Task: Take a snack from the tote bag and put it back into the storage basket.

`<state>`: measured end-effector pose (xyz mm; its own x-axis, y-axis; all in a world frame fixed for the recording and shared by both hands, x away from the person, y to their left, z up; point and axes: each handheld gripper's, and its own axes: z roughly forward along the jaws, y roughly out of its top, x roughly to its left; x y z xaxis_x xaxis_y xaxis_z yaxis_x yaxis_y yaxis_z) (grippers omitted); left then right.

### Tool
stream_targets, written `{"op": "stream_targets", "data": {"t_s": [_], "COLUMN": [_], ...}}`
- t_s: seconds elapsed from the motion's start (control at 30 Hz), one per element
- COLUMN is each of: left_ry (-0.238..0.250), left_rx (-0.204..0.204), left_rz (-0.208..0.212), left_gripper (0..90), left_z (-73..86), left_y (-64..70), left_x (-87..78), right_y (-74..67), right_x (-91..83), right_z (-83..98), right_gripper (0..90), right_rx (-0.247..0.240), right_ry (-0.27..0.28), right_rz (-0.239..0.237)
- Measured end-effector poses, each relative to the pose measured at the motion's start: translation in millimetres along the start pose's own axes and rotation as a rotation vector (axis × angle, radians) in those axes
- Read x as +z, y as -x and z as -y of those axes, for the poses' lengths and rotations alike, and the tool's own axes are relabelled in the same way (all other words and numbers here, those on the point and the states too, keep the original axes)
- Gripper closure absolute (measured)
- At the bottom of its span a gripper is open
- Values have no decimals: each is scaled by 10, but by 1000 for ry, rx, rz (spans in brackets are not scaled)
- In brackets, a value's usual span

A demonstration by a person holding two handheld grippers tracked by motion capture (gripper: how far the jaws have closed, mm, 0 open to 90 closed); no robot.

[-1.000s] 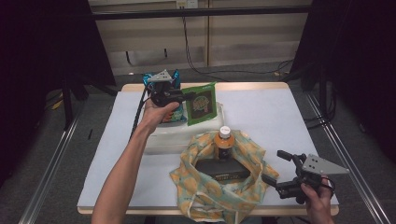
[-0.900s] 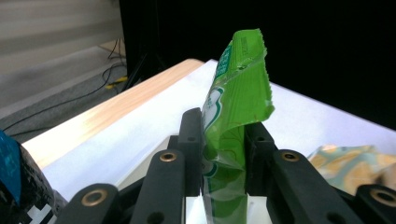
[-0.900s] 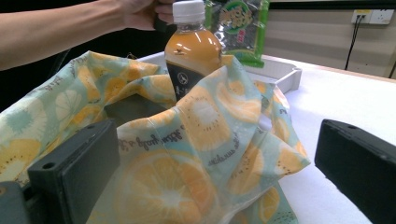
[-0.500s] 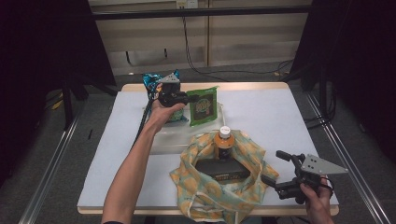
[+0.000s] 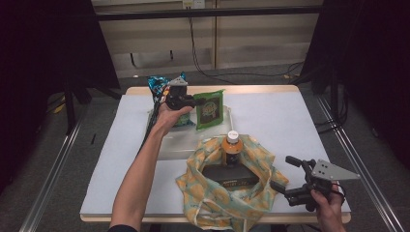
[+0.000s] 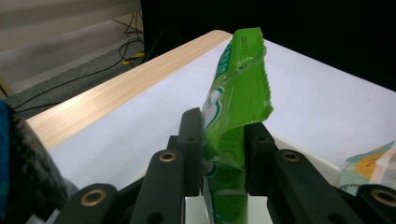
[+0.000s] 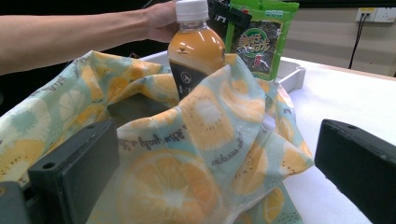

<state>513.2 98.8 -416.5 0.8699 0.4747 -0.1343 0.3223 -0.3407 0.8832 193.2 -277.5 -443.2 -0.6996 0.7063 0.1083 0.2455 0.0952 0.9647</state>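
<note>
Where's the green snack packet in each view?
High view: green snack packet upper centre, held upright in the left gripper, behind the bottle.
Left gripper view: centre, pinched between the two black fingers, its top rising to the upper middle.
Right gripper view: top, right of centre, behind the bottle.
Shared landmark: the fruit-print cloth bag.

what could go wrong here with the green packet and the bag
The left tongs pinch the green snack packet only by one thin, crumpled edge, so it may slip or swing on the way over. The fruit-print bag has a floppy rim, and the right tongs stand open beside it, not holding it, so the mouth could fold shut. The upright juice bottle inside could be knocked over.
</note>
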Motion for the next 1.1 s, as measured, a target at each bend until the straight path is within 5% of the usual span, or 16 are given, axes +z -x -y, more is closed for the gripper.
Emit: {"op": "stream_targets", "data": {"t_s": [0.2, 0.57, 0.83, 1.1], "left_ry": [-50, -56, -6, 31], "left_rx": [15, 4, -28, -26], "left_rz": [-26, -60, -82, -91], "left_gripper": [718, 636, 450, 382], "left_z": [21, 24, -71, -136], "left_y": [-2, -33, -40, -4], "left_x": [95, 123, 34, -73], "right_y": [0, 3, -6, -8], "right_x": [1, 1, 6, 12], "right_z": [1, 3, 1, 3], "right_gripper": [0, 0, 0, 0], "right_rx": [3, 3, 5, 5], "right_ry": [1, 1, 1, -3], "right_rz": [-2, -12, -10, -16]}}
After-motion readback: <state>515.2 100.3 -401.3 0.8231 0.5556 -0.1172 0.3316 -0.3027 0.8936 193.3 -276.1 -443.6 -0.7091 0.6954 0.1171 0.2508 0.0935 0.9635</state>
